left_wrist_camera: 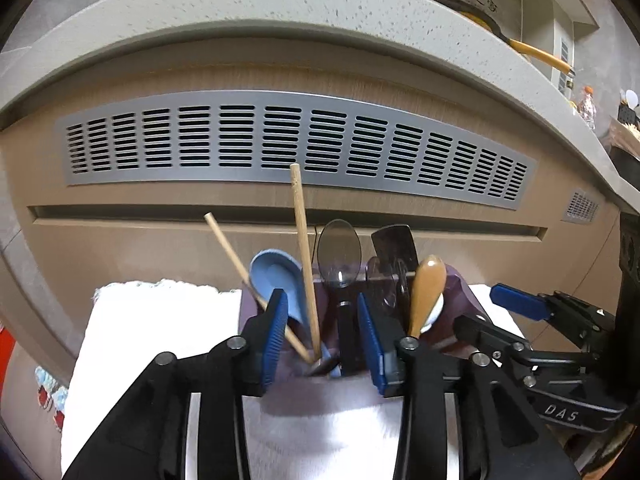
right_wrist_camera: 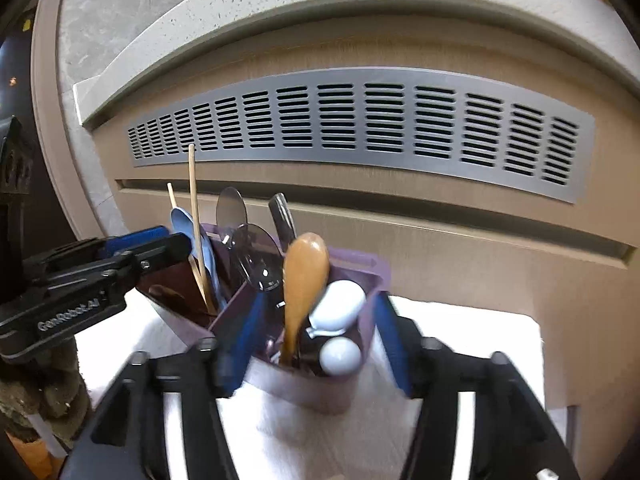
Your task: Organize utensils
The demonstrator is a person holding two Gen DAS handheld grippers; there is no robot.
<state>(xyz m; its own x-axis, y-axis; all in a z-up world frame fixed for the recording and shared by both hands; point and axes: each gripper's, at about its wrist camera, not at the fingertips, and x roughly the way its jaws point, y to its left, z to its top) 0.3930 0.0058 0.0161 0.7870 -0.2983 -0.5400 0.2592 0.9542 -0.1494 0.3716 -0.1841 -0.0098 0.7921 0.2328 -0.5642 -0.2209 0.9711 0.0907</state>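
Observation:
A purple divided utensil holder (right_wrist_camera: pixel 362 266) stands on a white towel (right_wrist_camera: pixel 460 332). Its left compartment holds two wooden chopsticks (left_wrist_camera: pixel 306 264) and a blue spoon (left_wrist_camera: pixel 276 276). Clear plastic spoons (left_wrist_camera: pixel 339 252) and a dark utensil (left_wrist_camera: pixel 394 244) stand further back. A brown wooden spoon (right_wrist_camera: pixel 302 276) and white spoons (right_wrist_camera: pixel 338 306) fill the right compartment. My left gripper (left_wrist_camera: pixel 324 336) is open above the left compartment, with the chopsticks loose between its blue pads. My right gripper (right_wrist_camera: pixel 320 340), blurred, stands open astride the right compartment, and its pads do not press on the walls.
Right behind the holder rises a brown cabinet front with a long metal vent grille (left_wrist_camera: pixel 296 140) under a pale stone counter edge (left_wrist_camera: pixel 280 4). A pan with a yellow handle (left_wrist_camera: pixel 532 52) sits on the counter at the right. A dark ornate object (right_wrist_camera: pixel 16 168) stands at the left.

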